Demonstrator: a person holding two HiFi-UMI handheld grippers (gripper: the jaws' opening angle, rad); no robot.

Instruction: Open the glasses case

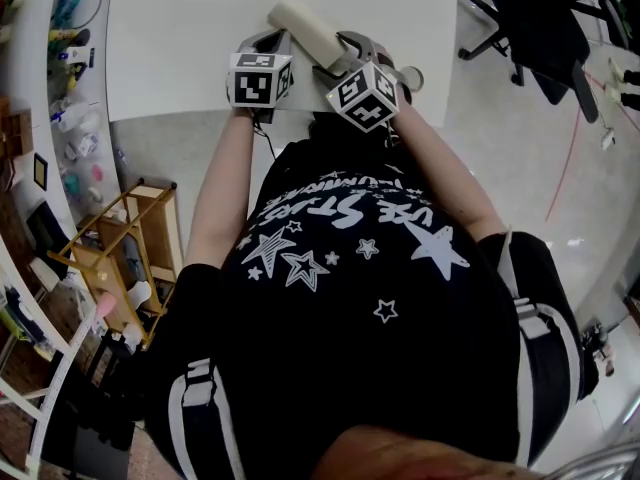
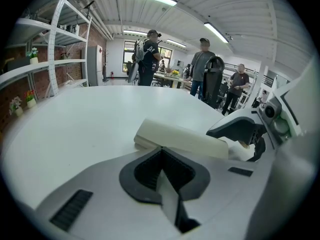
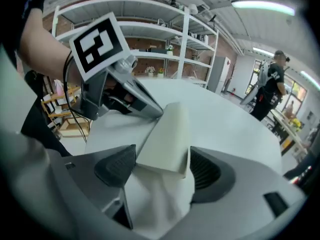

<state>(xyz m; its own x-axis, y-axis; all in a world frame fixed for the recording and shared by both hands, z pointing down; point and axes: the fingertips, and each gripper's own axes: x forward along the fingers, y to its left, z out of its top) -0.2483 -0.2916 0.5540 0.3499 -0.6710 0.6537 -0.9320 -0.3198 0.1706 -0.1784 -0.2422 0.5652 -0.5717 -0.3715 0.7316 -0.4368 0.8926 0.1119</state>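
A cream, closed glasses case [image 1: 305, 26] lies on the white table [image 1: 180, 28] close to its near edge. My left gripper [image 1: 270, 43] stands at the case's left side, jaws together with nothing seen between them. In the left gripper view the case [image 2: 180, 138] lies just beyond the closed pads of the left gripper [image 2: 161, 149]. My right gripper [image 1: 338, 50] is at the case's near end. In the right gripper view the case [image 3: 167, 129] reaches in between the wide jaws of the right gripper [image 3: 161, 158], a thin gap showing at each pad. The left gripper's tip [image 3: 150, 108] rests against the case's side.
A wooden rack [image 1: 125, 238] stands on the floor at the left, beside cluttered shelves. A black office chair [image 1: 545, 18] is at the upper right. Several people [image 2: 202, 64] stand far beyond the table. The person's torso fills the lower head view.
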